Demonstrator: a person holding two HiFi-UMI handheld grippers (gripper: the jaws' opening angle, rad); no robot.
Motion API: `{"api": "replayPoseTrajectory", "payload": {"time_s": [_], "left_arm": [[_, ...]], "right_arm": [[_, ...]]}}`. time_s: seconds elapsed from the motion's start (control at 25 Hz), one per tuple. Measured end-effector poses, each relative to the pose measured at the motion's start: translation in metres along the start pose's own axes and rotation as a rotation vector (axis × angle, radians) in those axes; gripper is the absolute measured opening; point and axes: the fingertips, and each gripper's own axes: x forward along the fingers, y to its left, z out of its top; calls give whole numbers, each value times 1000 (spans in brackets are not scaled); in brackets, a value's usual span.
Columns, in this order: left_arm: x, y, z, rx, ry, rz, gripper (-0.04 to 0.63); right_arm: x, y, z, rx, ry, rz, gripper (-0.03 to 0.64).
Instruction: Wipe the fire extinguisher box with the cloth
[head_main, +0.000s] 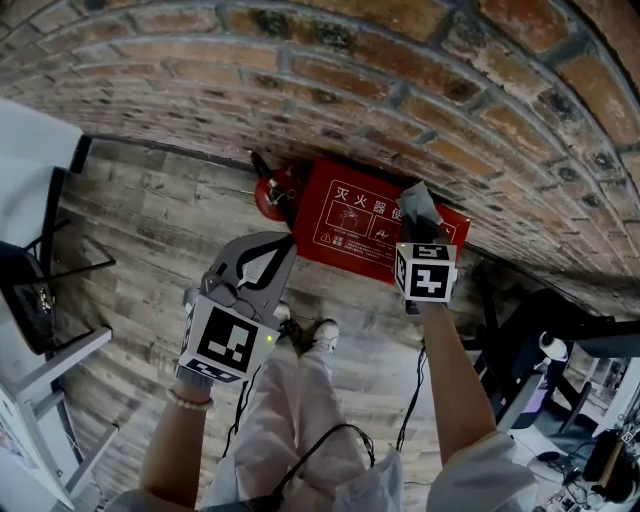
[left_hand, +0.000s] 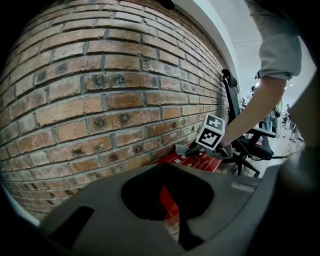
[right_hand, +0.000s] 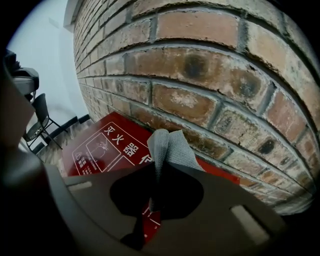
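Locate red, flat-topped metal fire extinguisher box (head_main: 345, 228) on the plank floor (head_main: 150, 230), backed against the brick wall (head_main: 330, 80), white print on its top face. Note red extinguisher cylinder (head_main: 272, 190) just beside its left end.

Read right claw (head_main: 417, 218) as clamped on a small grey woven cloth (head_main: 421, 203), a folded tuft sticking out past the tips. Place it over the right part of the box top; cannot tell whether the cloth touches the paint.

Read left claw (head_main: 283, 243) as closed with nothing in it, hanging near the box's left front corner, apart from it.

Judge the cloth soft, light and limp: expect bunching under a push, so drag rather than shove, and grip across the fold with only a short tuft free. Judge the box rigid, with smooth paint, probably slick. No need to grasp it; if it shifts, brace the top left edge with the idle claw.
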Motion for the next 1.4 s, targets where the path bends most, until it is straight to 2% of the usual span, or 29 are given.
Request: {"api": "replayPoseTrajectory", "payload": {"time_s": [1.4], "left_arm": [[-25, 35, -24, -40, 4, 53, -3]], "right_arm": [[26, 123, 52, -120, -39, 222, 18]]}}
